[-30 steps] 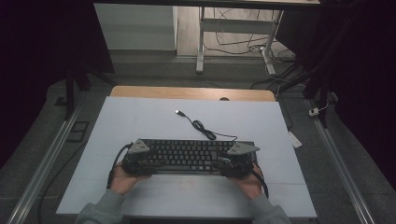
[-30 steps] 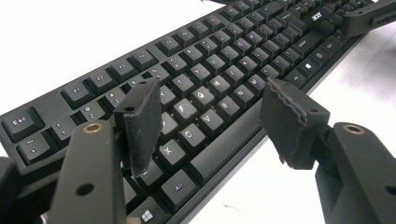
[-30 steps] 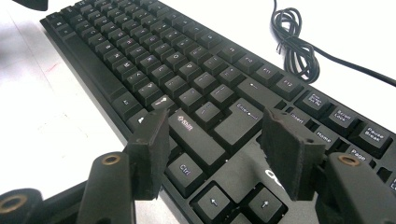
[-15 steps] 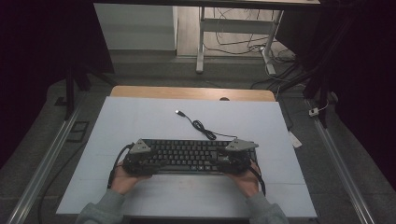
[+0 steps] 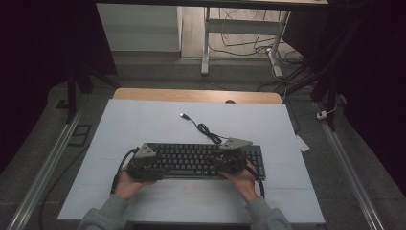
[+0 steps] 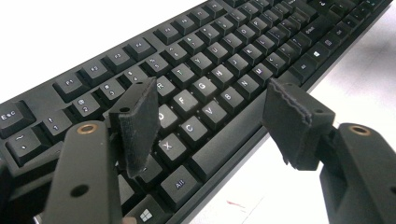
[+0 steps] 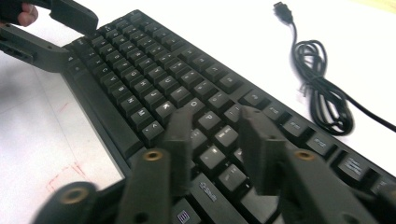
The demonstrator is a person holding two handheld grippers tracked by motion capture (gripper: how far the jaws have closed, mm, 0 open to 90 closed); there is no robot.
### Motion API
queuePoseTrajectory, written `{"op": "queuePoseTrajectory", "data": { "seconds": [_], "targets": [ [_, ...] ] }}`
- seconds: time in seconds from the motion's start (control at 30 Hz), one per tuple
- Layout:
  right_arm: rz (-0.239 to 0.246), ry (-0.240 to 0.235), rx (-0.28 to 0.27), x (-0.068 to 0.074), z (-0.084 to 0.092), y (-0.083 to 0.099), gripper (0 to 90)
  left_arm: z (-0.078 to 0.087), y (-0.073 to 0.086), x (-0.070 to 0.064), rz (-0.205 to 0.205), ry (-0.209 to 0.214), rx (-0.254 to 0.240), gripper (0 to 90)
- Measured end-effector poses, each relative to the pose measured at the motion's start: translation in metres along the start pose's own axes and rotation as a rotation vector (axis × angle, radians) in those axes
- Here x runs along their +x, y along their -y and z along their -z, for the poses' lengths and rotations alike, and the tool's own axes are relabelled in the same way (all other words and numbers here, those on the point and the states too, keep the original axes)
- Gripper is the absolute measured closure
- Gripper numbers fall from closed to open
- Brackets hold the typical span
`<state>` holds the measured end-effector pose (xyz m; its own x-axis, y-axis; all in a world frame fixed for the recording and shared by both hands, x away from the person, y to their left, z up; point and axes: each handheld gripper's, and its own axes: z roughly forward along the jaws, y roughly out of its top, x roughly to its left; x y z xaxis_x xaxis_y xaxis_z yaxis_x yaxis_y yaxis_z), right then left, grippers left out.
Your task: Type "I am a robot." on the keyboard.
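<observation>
Inward over the keyboard (image 5: 201,160) has come the right gripper (image 7: 212,135), fingers just narrowed yet grasping nothing; left gripper (image 6: 210,109) gapes.

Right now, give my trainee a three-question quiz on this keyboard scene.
1. True or false: the keyboard lies on the white mat.
2. Where does the loose cable lie: A) on the far side of the keyboard, B) across the keys, C) on the floor?
3. Which has its jaws set wider apart, the left gripper or the right gripper?

Key: 1 true. 2 A. 3 left; the right gripper's jaws have just been closing, over the keys.
</observation>
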<state>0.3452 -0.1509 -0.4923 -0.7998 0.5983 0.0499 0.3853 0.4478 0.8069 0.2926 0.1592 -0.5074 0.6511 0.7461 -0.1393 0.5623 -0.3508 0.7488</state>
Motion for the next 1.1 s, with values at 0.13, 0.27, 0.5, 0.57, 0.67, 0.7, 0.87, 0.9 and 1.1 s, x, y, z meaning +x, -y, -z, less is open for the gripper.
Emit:
{"op": "queuePoseTrajectory", "data": {
  "seconds": [0.13,0.27,0.5,0.57,0.67,0.7,0.87,0.9,1.1],
  "targets": [
    [0.001,-0.026,0.010,0.001,-0.007,-0.003,83.4,-0.001,0.000,0.000,-0.003,0.000,0.005,35.6],
    [0.016,-0.040,0.027,0.004,-0.014,-0.006,89.6,-0.002,0.001,-0.001,-0.007,0.002,0.010,35.4],
    [0.036,-0.047,0.050,0.008,-0.030,-0.011,89.6,-0.004,0.001,-0.001,-0.011,0.000,0.017,35.1],
    [0.047,-0.049,0.050,0.009,-0.035,-0.014,89.6,-0.004,0.001,-0.002,-0.012,0.000,0.018,35.0],
    [0.061,-0.040,0.059,0.011,-0.040,-0.017,89.6,-0.005,0.001,-0.001,-0.014,0.000,0.021,34.8],
    [0.063,-0.039,0.061,0.011,-0.042,-0.017,89.6,-0.005,0.001,-0.001,-0.015,-0.001,0.023,34.7],
    [0.068,-0.032,0.082,0.011,-0.050,-0.016,89.5,-0.005,0.001,-0.002,-0.017,-0.002,0.024,34.6],
    [0.070,-0.030,0.083,0.011,-0.051,-0.016,89.5,-0.005,0.001,-0.002,-0.016,-0.002,0.025,34.6],
    [0.069,-0.015,0.085,0.011,-0.055,-0.017,89.4,-0.006,0.002,-0.002,-0.024,-0.003,0.033,34.4]
  ]
}}
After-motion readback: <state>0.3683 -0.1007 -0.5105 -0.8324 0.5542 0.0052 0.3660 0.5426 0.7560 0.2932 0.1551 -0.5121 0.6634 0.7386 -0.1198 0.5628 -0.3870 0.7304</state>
